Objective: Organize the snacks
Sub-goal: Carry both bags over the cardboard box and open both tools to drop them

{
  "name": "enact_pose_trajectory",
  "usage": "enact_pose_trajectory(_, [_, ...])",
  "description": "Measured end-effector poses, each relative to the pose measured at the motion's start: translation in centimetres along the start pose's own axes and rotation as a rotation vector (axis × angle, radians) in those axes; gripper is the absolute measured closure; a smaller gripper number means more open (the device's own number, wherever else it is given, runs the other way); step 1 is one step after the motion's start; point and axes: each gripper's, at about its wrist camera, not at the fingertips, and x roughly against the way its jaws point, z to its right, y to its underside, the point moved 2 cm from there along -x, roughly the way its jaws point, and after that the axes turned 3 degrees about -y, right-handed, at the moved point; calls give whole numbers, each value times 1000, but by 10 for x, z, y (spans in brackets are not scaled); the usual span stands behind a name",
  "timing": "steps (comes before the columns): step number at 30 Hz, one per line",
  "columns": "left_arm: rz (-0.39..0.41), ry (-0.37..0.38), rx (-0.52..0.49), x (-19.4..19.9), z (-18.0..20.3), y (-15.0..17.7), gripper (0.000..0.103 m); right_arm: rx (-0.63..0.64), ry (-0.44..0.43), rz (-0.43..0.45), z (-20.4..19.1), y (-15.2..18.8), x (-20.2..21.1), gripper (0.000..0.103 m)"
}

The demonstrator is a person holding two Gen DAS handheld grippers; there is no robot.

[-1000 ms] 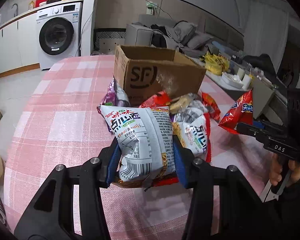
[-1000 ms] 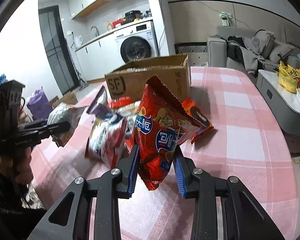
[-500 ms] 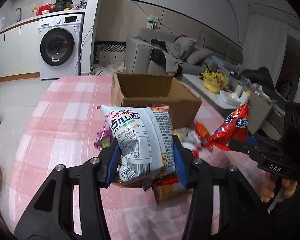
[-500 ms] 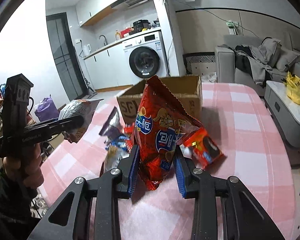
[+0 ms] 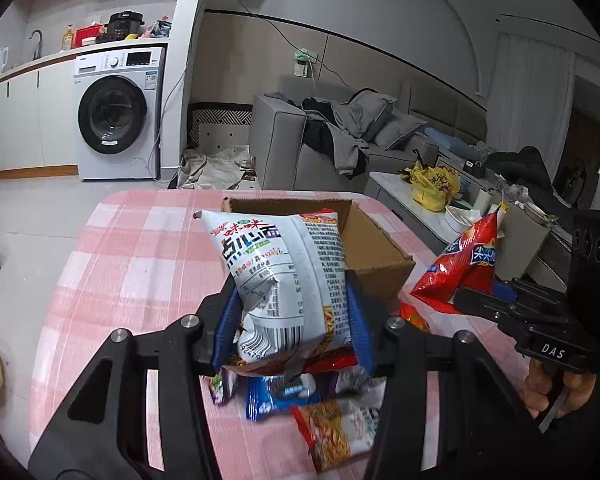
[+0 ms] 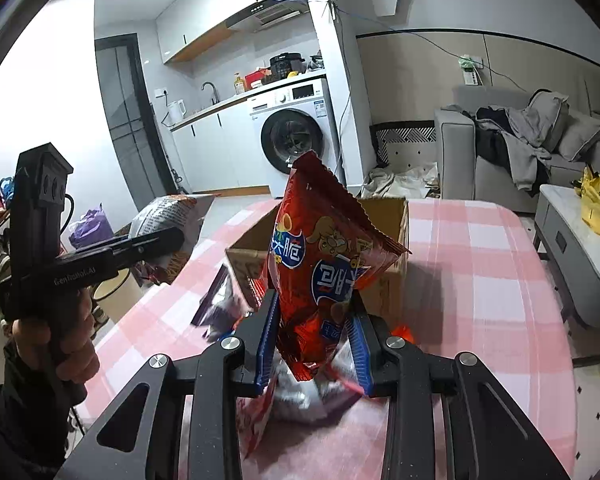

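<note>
White bag (image 5: 280,276) clamped in left gripper (image 5: 292,320), red bag (image 6: 320,268) clamped in right gripper (image 6: 312,344), box (image 5: 376,248) near table's (image 5: 140,256) far edge, packets (image 5: 300,396) below.

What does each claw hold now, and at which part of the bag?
The left claw grips the white noodle-snack bag near its bottom end. The right claw grips the red chip bag near its lower end.

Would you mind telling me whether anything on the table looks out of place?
Yes: several snack packets lie in a loose, overlapping heap on the tablecloth in front of the cardboard box, not in it.
</note>
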Motion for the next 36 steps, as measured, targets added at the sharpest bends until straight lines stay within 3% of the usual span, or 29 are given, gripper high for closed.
enact_pose_trajectory(16, [-37, 18, -21, -99, -4, -46, 58, -37, 61, -22, 26, -38, -51, 70])
enact_pose_trajectory(26, [-72, 3, -45, -157, 4, -55, 58, -39, 95, -53, 33, -46, -82, 70])
enact_pose_trajectory(36, [-105, -39, -68, -205, 1, -51, 58, -46, 66, -99, 42, -47, -116, 70])
